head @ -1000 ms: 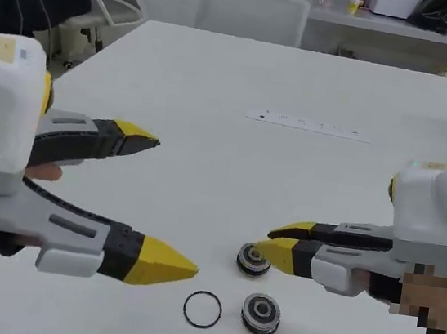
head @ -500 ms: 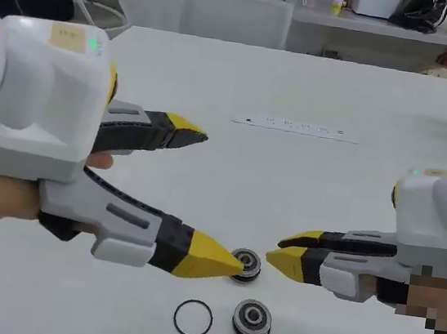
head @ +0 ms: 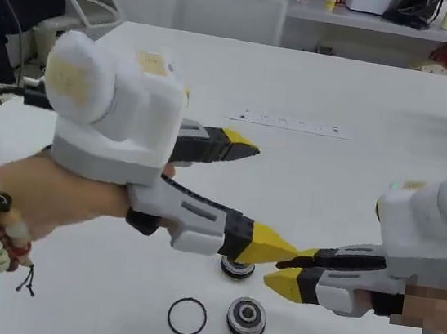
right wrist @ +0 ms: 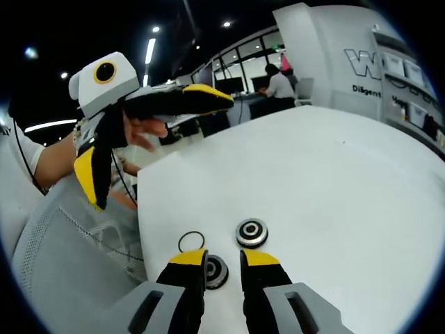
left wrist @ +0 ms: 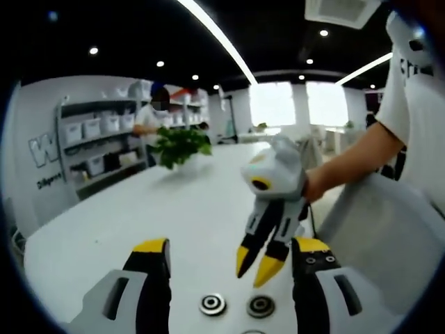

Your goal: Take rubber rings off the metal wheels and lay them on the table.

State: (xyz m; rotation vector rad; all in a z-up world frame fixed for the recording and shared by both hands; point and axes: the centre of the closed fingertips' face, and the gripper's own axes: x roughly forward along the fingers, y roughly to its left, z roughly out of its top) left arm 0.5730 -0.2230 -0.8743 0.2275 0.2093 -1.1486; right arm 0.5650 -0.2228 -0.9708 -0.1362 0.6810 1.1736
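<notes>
Two tools meet at one metal wheel on the desk, left tool spread wide, apparently to brace it, right tool narrowly parted with tips beside it, apparently to hook its rubber ring.

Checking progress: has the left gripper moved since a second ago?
Yes: the left gripper has moved right, its lower jaw now over the far wheel.

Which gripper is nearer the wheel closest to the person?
Right. The right gripper has its jaws just at the near wheel; the left gripper, open, sits over the far wheel.
</notes>
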